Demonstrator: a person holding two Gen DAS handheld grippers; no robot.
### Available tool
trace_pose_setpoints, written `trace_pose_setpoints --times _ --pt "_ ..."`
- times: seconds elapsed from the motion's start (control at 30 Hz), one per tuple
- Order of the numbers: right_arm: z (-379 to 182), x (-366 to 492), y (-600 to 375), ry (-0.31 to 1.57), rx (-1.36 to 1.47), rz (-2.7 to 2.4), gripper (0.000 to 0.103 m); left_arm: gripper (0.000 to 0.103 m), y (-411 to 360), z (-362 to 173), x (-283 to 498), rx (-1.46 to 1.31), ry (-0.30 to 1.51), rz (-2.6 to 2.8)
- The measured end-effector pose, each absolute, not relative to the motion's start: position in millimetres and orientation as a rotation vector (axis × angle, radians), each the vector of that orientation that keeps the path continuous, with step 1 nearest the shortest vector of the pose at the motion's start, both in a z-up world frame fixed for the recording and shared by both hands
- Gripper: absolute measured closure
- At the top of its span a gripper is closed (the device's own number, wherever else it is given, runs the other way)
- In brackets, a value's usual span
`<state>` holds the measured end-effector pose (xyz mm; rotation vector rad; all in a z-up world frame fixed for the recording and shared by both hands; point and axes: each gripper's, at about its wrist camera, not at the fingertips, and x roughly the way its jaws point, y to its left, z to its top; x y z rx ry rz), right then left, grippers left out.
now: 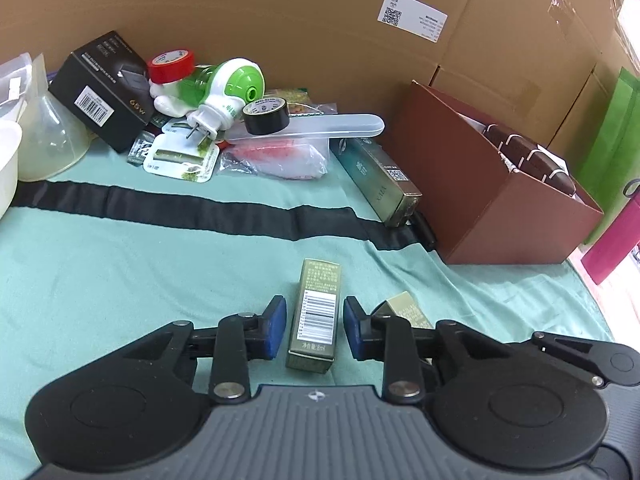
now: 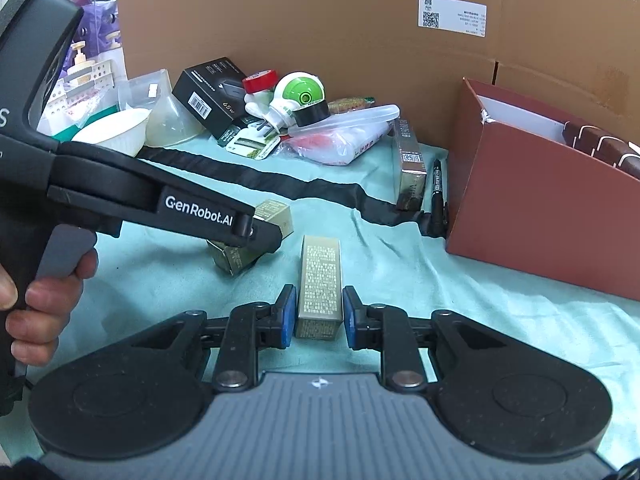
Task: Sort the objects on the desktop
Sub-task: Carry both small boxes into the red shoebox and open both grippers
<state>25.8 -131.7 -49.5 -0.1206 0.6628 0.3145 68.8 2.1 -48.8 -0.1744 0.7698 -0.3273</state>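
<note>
- Boxes are what counts here: two small gold ones, well forward of the pile of tape rolls, packets and a plug-in at the back of the worktop.
- Barcode box lies straight ahead between the jaws of the left claw, its long axis running along the line the claw points, near end toward the camera.
- Left claw stands only a little open. A thin gap shows on each side between pad and box, so it brackets the box and, by my reading, is not pressing on it.
- From the right wrist view this box sits tilted under the left claw's fingers; whether one end rests on the cloth I cannot tell.
- Second box sits in the right claw, also lengthwise along the claw's line, printed face up.
- Right claw is nearly closed, both blue pads flat against the box's long sides: it has hold of it.
- Two claws work side by side, with the second box just to the right of the barcode box.
- Carton, red-brown and open-topped, stands ahead and to the right of both claws, with clear cloth between.
- Right claw is the nearer of the two to the carton; the left would have to cross in front of it.
- If the carton is where these go, I judge the right box travels first, forward and right, then up over the near wall.
- Left claw most likely needs to close that last bit before any lift; gripped across its narrow width, the box should stay in line.
</note>
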Motion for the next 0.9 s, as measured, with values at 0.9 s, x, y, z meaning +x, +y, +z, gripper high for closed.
trace_pose_setpoints --times 0.9 --pt "-45.2 26.4 -140.0 0.647 -0.085 0.367 0.081 0.08 -22.3 -35.8 54.5 -0.029 0.733 -0.339"
